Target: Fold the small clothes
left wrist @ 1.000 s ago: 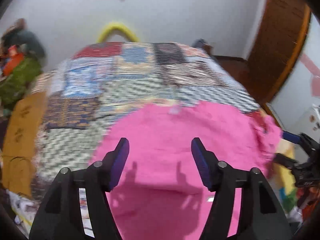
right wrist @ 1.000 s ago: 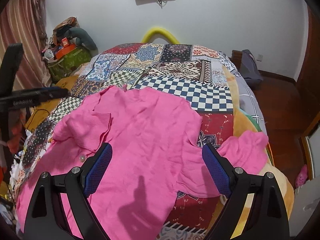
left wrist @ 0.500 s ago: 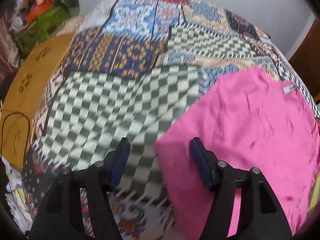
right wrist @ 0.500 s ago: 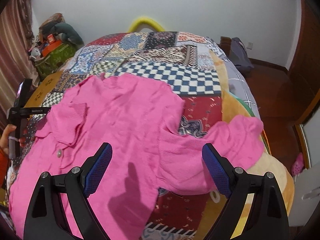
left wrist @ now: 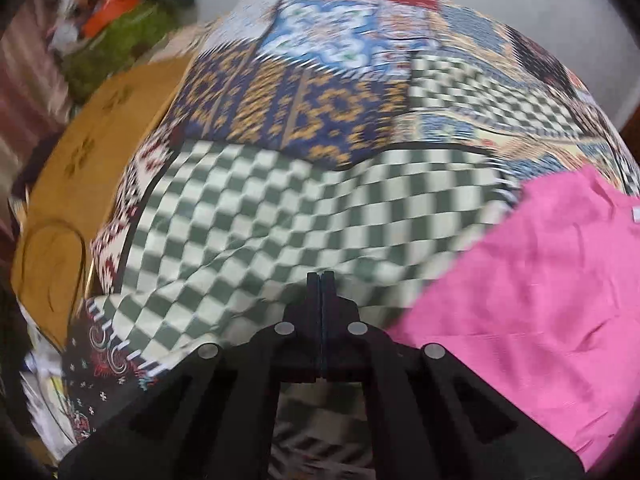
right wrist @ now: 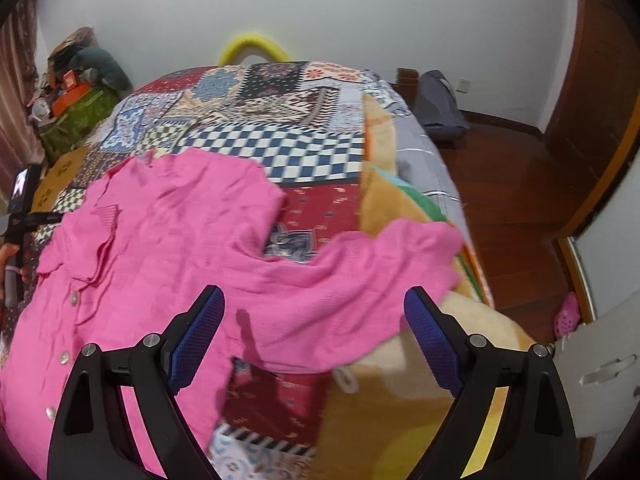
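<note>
A pink buttoned garment (right wrist: 160, 240) lies spread on the patchwork bed cover (right wrist: 280, 148), one sleeve (right wrist: 360, 272) stretched to the right toward the bed's edge. My right gripper (right wrist: 314, 332) is open just above that sleeve, holding nothing. In the left wrist view the pink garment (left wrist: 540, 300) lies to the right. My left gripper (left wrist: 321, 280) is shut, its jaws pressed together over the green-checked patch (left wrist: 280, 220), beside the garment's left edge with no cloth visibly between them.
A yellow blanket (right wrist: 400, 400) hangs over the bed's right edge, with wooden floor (right wrist: 512, 184) and a grey bag (right wrist: 438, 100) beyond. A brown-yellow cloth (left wrist: 80, 168) and piled items (left wrist: 120, 20) sit left of the bed. The left gripper's body (right wrist: 24, 208) shows at the far left.
My left gripper swung left off the garment to the checked patch and closed from open to shut. My right gripper shifted right toward the sleeve and stayed open.
</note>
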### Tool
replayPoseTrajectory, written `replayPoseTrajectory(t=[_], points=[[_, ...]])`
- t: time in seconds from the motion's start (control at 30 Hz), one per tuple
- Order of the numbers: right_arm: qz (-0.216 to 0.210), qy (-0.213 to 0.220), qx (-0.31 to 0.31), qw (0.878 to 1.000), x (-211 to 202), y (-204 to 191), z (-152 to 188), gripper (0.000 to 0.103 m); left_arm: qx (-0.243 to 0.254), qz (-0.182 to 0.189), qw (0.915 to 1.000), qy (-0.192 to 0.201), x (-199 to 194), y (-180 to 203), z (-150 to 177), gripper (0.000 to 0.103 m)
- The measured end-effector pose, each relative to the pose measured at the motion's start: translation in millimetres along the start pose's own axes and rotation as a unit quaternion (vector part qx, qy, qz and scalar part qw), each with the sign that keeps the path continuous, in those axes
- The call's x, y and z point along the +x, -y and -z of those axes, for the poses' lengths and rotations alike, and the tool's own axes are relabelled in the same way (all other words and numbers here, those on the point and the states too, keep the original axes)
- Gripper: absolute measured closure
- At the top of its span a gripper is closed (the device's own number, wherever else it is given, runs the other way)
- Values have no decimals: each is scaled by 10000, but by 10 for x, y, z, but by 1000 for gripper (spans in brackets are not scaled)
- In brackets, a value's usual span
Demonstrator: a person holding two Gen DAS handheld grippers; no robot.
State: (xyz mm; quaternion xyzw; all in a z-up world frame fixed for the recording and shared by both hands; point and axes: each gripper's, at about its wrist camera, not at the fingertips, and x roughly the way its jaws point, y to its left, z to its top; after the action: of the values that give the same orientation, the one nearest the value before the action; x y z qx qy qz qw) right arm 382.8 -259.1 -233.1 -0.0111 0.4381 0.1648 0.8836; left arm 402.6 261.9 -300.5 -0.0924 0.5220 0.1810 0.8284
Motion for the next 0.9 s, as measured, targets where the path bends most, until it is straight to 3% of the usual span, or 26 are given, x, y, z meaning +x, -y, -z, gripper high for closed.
replayPoseTrajectory(t=[0.23, 0.33, 0.43, 0.5, 0.7, 0.83, 0.9], points=[[288, 51, 227, 9993, -102, 316, 37, 13, 79, 476, 9983, 337, -450, -101, 74, 100], [354, 72, 436, 9984, -81, 489, 50, 14, 322, 635, 9962, 501, -748, 43, 194, 82], [340, 61, 735, 9967, -41, 691, 85, 14, 479, 873, 9928, 663, -946, 194, 343, 56], [316, 19, 909, 9954, 13, 799, 90, 20, 563, 1009, 9907, 719, -1028, 310, 457, 48], [-140, -281, 1424, 9893, 281, 1058, 41, 42, 825, 1030, 9895, 591, -1082, 609, 693, 47], [-493, -495, 1572, 9851, 483, 1091, 13, 43, 922, 1030, 9890, 530, -1099, 719, 756, 47], [-600, -510, 1659, 9830, 516, 1089, 22, 51, 915, 1020, 9891, 537, -1107, 743, 763, 47]])
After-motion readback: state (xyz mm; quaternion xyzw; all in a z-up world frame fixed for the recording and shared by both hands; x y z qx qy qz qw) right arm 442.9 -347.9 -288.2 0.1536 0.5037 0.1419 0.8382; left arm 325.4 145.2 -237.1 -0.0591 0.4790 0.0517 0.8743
